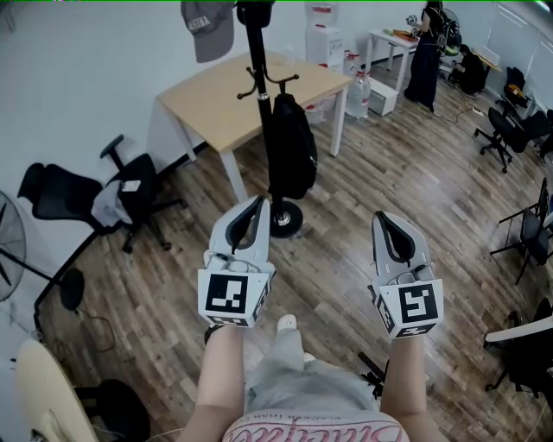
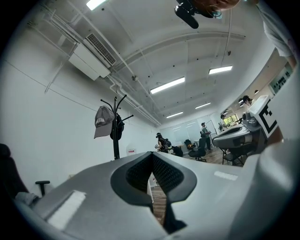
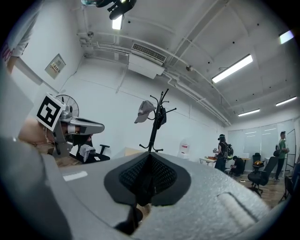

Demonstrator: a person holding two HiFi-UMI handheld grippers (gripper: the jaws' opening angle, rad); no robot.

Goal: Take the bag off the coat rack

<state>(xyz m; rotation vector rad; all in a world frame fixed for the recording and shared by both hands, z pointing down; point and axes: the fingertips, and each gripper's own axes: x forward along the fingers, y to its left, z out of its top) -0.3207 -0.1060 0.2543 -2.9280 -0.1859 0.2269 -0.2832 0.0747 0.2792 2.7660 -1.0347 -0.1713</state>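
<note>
Ahead of left gripper (image 1: 258, 202) and right gripper (image 1: 385, 217), fingers closed empty, bag (image 1: 290, 157) on coat rack (image 1: 257, 62)

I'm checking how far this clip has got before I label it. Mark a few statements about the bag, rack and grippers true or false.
1. The black bag hangs on the coat rack. True.
2. The left gripper grips the bag. False: it is shut on nothing, short of the rack.
3. A grey cap hangs on the rack. True.
4. The right gripper is wide open. False: it is shut and empty.
</note>
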